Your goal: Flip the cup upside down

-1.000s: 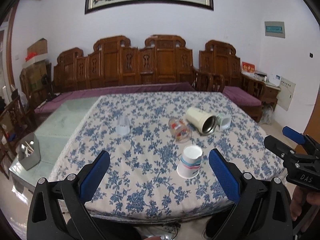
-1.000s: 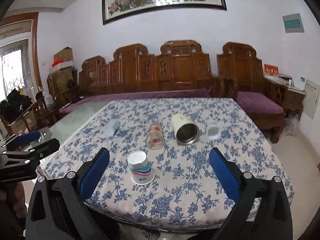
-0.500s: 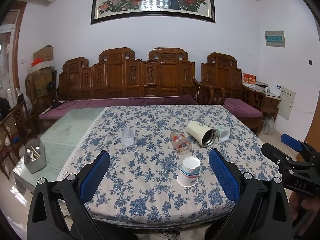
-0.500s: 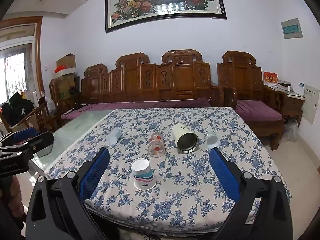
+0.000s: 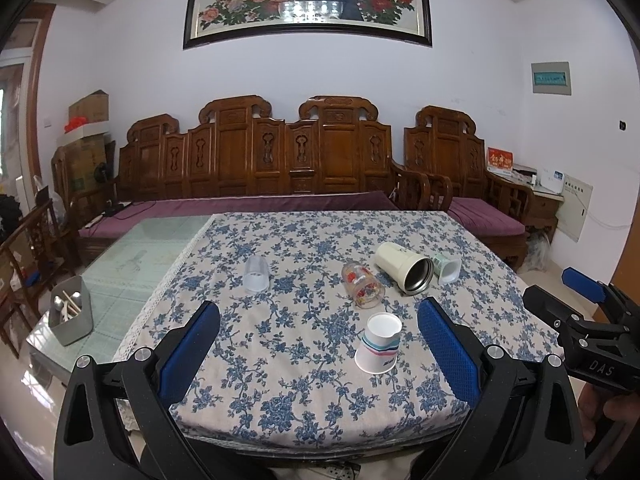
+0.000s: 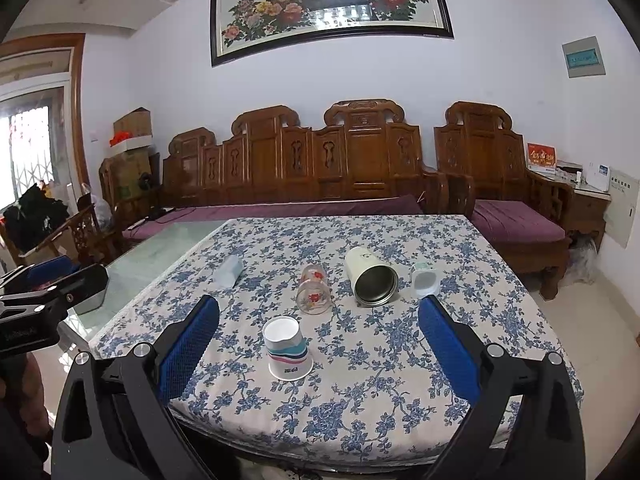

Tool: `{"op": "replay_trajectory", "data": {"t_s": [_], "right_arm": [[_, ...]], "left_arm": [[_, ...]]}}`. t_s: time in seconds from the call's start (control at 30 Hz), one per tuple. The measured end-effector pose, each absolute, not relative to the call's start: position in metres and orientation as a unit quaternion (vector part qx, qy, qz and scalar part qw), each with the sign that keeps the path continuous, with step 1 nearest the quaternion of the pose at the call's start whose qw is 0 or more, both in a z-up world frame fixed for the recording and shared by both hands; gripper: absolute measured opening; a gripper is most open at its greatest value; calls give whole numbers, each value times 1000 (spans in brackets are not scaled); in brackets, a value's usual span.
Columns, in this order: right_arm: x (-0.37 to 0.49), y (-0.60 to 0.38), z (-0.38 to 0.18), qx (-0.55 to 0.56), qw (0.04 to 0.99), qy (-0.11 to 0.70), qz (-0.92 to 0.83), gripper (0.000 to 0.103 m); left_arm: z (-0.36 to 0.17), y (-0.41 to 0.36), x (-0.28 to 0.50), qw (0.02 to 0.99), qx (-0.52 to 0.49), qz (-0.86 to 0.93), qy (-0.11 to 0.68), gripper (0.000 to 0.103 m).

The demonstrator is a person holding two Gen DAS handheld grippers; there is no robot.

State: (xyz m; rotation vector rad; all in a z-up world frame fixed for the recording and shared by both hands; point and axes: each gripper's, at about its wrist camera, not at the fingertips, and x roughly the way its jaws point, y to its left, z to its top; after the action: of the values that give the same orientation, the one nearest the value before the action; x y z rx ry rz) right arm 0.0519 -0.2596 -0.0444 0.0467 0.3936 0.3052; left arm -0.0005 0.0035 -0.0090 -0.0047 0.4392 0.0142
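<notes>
- Paper cup (image 5: 379, 343): we log it standing mouth-down, wide rim on the desk (image 5: 280, 360), near the front edge; we take it as landmark.
- Left gripper (image 5: 318, 354): spread wide, holding nothing, short of the paper cup. Right gripper (image 6: 318, 354): likewise wide apart and empty.
- Risk: we judge the paper cup light and thin-walled; a hard squeeze may crush it, a glancing finger may skid it off the front edge.
- Risk: behind the paper cup lie a printed glass (image 5: 362, 286), a cream tumbler (image 5: 404, 266) and a small green-banded cup (image 5: 447, 268), all on their sides; we expect any of them to roll if nudged. A loose cloth may drag.
- Clear cup (image 5: 257, 274): behind and left of the paper cup, well apart.
- Surface: blue-flowered tablecloth (image 6: 360, 380) over a glass top, bare glass to the left, carrying a grey holder (image 5: 72, 316).
- Room: carved wooden bench (image 5: 280, 160) beyond the paper cup; peacock painting (image 5: 308, 0) above it.
</notes>
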Motion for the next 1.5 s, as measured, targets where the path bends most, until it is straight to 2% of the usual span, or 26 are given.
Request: {"op": "replay_trajectory", "data": {"t_s": [1.5], "right_arm": [[52,-260,-50,20,969,197,149,100]], "left_arm": [[-10,2,-3,976,-5,7,219,95]]}}
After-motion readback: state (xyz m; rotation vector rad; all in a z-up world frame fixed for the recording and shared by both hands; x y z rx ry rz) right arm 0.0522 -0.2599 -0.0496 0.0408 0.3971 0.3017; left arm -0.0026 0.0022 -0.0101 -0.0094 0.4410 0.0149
